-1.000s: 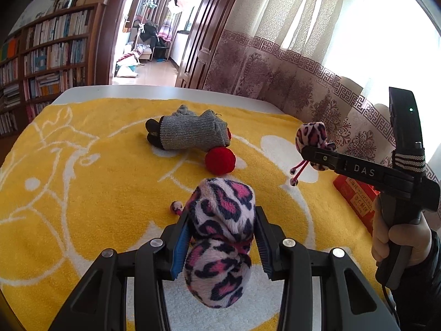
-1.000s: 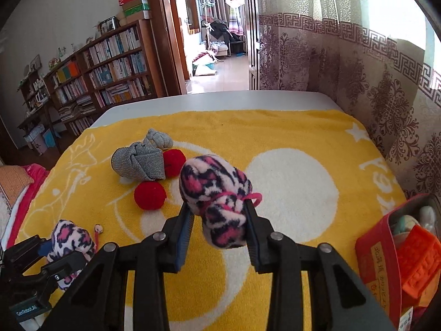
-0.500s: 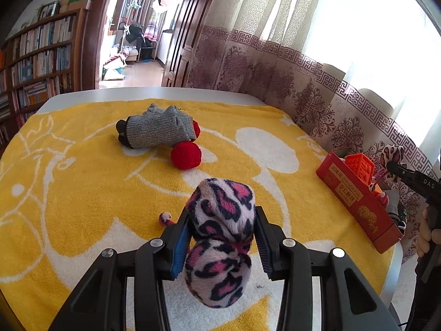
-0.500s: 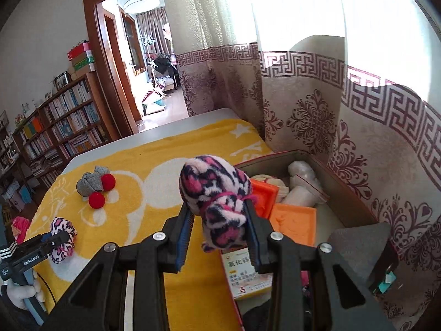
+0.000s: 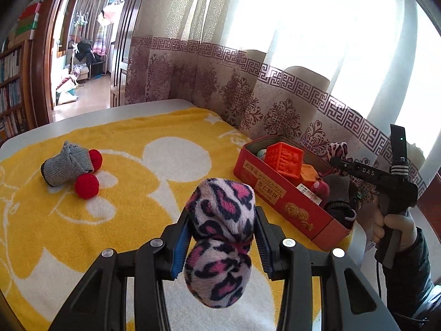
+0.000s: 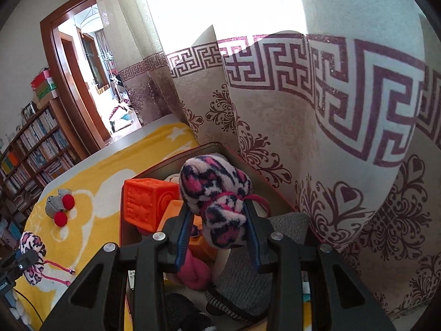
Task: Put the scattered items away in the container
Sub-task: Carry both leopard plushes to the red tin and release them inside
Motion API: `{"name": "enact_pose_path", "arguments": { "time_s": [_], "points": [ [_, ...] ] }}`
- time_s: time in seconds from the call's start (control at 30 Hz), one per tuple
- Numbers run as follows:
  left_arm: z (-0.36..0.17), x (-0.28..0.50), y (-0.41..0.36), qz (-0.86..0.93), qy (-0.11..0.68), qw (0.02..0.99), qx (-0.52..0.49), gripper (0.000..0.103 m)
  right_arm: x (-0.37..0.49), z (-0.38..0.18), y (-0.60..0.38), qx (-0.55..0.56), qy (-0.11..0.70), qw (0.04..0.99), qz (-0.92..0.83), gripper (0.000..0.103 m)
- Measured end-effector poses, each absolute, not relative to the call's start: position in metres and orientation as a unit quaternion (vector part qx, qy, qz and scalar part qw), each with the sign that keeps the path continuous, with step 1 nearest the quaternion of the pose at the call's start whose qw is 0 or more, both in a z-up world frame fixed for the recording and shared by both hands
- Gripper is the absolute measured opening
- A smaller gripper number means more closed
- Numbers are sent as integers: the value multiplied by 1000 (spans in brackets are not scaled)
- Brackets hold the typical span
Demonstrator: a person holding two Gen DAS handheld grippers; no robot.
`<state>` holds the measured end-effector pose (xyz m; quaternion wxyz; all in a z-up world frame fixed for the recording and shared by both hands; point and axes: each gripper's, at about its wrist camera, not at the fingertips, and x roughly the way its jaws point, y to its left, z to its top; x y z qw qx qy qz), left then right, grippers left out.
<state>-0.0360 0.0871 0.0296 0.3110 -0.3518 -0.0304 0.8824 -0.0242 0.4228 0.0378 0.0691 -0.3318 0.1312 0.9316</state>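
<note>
Leopard-print fleece pouches looked light, soft and squashy: the right gripper (image 6: 217, 231) pinched one (image 6: 217, 193) over the red box (image 5: 286, 207); the left gripper (image 5: 222, 244) clamped another (image 5: 220, 237) mid-body.

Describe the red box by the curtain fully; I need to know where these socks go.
The red box is a long, open-topped carton with gold print and a label on its side, lying on the yellow towel beside the curtain. Inside are an orange embossed block, a pink knot and grey and black fabric. The right gripper holds a leopard sock above it.
</note>
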Motion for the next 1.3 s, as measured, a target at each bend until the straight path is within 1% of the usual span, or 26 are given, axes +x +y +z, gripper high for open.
{"name": "enact_pose_path", "arguments": {
  "time_s": [0.2, 0.27, 0.33, 0.4, 0.63, 0.8, 0.9, 0.93, 0.97, 1.0, 1.3],
  "points": [
    [46, -30, 132, 867, -8, 356, -349, 44, -12, 44, 434, -310, 158, 58, 936, 46],
    [53, -29, 148, 861, -1, 371, -347, 44, -5, 49, 438, -294, 161, 60, 940, 49],
    [60, -28, 164, 857, 6, 384, -344, 44, 3, 56, 440, -276, 167, 63, 944, 55],
    [67, -27, 180, 852, 9, 399, -340, 44, 9, 61, 443, -261, 173, 65, 948, 57],
    [89, -29, 235, 831, 10, 449, -327, 44, 25, 67, 456, -234, 200, 72, 949, 59],
    [79, -37, 270, 813, 4, 470, -345, 45, 29, 68, 465, -224, 212, 79, 948, 59],
    [64, -44, 282, 802, 3, 468, -370, 51, 29, 66, 463, -226, 210, 78, 948, 59],
    [59, -46, 283, 801, 3, 464, -378, 64, 28, 66, 462, -228, 210, 77, 948, 59],
    [54, -48, 282, 801, 0, 459, -384, 73, 28, 65, 461, -229, 209, 76, 948, 59],
    [51, -48, 279, 802, -7, 457, -385, 80, 28, 65, 460, -230, 208, 75, 948, 59],
    [52, -52, 245, 815, -31, 441, -375, 80, 25, 62, 445, -241, 197, 65, 948, 61]
  ]
}}
